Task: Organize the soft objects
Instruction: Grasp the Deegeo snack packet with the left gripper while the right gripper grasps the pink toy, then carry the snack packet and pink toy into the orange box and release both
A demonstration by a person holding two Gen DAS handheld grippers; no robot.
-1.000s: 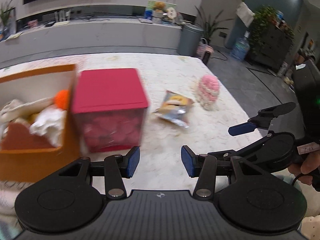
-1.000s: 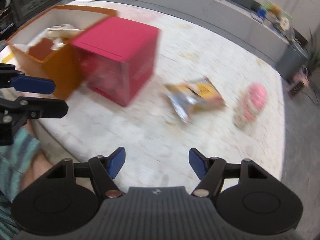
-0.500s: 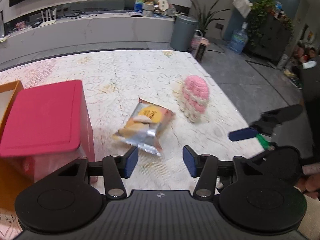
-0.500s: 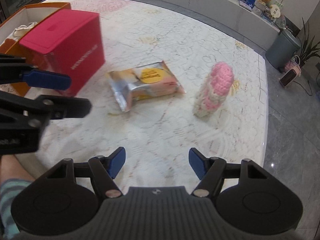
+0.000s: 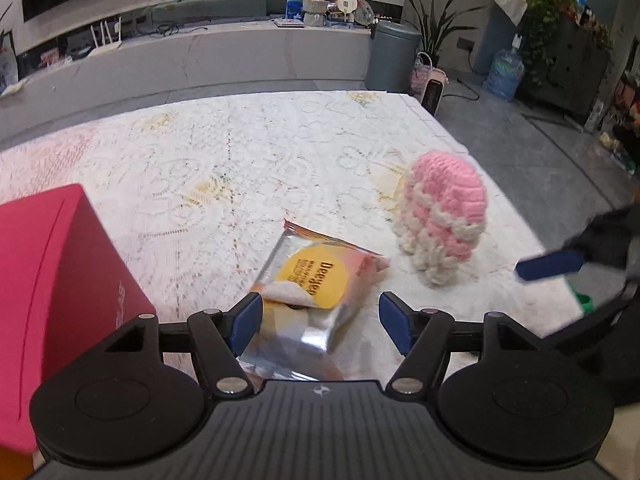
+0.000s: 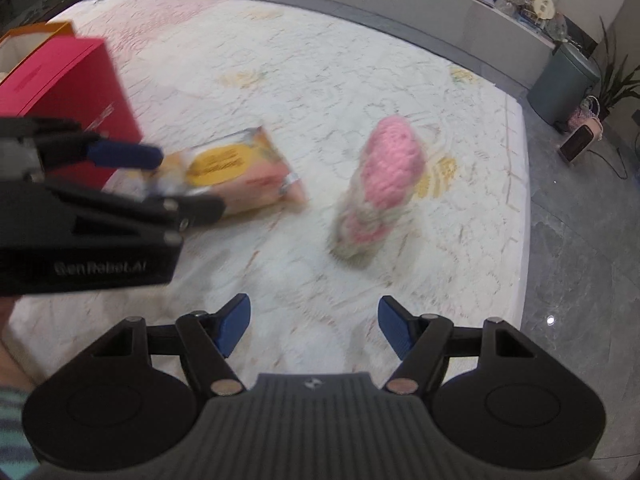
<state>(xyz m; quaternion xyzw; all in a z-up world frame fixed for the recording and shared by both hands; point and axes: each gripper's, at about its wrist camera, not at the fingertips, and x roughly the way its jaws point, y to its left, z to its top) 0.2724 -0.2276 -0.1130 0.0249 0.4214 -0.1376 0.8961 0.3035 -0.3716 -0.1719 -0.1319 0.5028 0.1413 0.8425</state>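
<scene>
A foil snack packet [image 5: 316, 292] with a yellow label lies on the white lace tablecloth [image 5: 224, 168]. My left gripper [image 5: 320, 322] is open with its near end between the blue pads. The packet also shows in the right wrist view [image 6: 236, 178]. A pink and cream crocheted toy [image 5: 442, 220] stands to its right; it is blurred in the right wrist view [image 6: 380, 188]. My right gripper [image 6: 314, 330] is open and empty, short of the toy. The left gripper [image 6: 132, 184] shows there over the packet.
A red box [image 5: 52, 280] stands at the left, with an orange box [image 6: 36, 32] behind it. The table's right edge [image 6: 524, 184] drops to grey floor. A grey bin [image 5: 392, 56], a heater and plants stand beyond the table.
Both grippers have swung right, away from the boxes. The left one has closed in on the snack packet and opened wider. The right one has come nearer the crocheted toy.
</scene>
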